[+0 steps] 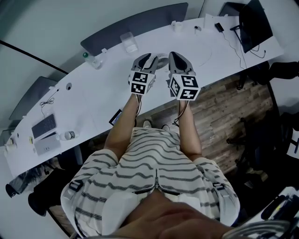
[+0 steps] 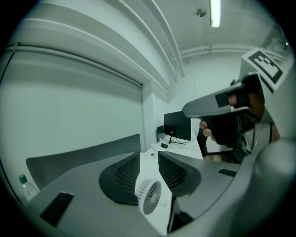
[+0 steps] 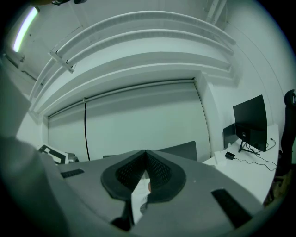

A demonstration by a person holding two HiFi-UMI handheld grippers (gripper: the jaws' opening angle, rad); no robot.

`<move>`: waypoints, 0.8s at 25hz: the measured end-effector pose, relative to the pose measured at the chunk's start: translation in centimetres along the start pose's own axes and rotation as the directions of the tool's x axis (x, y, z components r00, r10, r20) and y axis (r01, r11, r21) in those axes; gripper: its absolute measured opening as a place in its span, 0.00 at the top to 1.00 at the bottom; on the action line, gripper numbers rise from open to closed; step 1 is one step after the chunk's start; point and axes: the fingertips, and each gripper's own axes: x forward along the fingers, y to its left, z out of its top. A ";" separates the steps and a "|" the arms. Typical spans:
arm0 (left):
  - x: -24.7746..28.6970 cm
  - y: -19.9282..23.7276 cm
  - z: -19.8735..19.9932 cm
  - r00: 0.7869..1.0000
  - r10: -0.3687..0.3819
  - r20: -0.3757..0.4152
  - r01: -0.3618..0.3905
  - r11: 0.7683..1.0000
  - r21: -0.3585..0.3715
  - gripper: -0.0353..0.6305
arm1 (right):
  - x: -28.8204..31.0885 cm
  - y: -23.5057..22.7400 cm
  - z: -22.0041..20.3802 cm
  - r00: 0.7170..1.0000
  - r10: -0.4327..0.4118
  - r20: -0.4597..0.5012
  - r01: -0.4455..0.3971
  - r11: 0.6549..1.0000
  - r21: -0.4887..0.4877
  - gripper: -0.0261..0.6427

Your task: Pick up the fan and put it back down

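Fan (image 2: pixel 151 196) — in left gripper (image 2: pixel 149 154) (jaws apart)

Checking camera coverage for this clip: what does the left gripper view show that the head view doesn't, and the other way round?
Only the left gripper view: the fan's round grille between the left gripper's parted jaws, and a ceiling light. Only the head view: the person's striped shirt, a keyboard and the wooden floor. Both: the white desk, the monitor, a green-capped bottle and the right gripper.
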 end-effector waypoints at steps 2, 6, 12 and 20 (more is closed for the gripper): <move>0.5 -0.1 -1.0 0.999 -0.040 -0.022 0.041 0.998 0.038 0.74 | 0.0 -0.2 0.0 1.000 -0.005 -0.001 0.005 1.000 0.001 0.94; 1.9 -0.5 -3.0 0.986 -0.139 -0.089 0.147 0.984 0.100 0.67 | 0.1 -0.8 0.0 1.000 -0.021 0.002 0.021 1.000 0.004 0.94; 3.6 0.2 -8.2 0.928 -0.265 -0.263 0.318 0.929 0.187 0.60 | 0.0 -1.4 0.0 0.999 -0.040 0.002 0.040 0.999 -0.003 0.94; 6.0 1.1 -12.1 0.859 -0.347 -0.376 0.440 0.875 0.199 0.56 | -0.2 -2.7 0.1 0.998 -0.063 -0.001 0.063 0.998 -0.010 0.94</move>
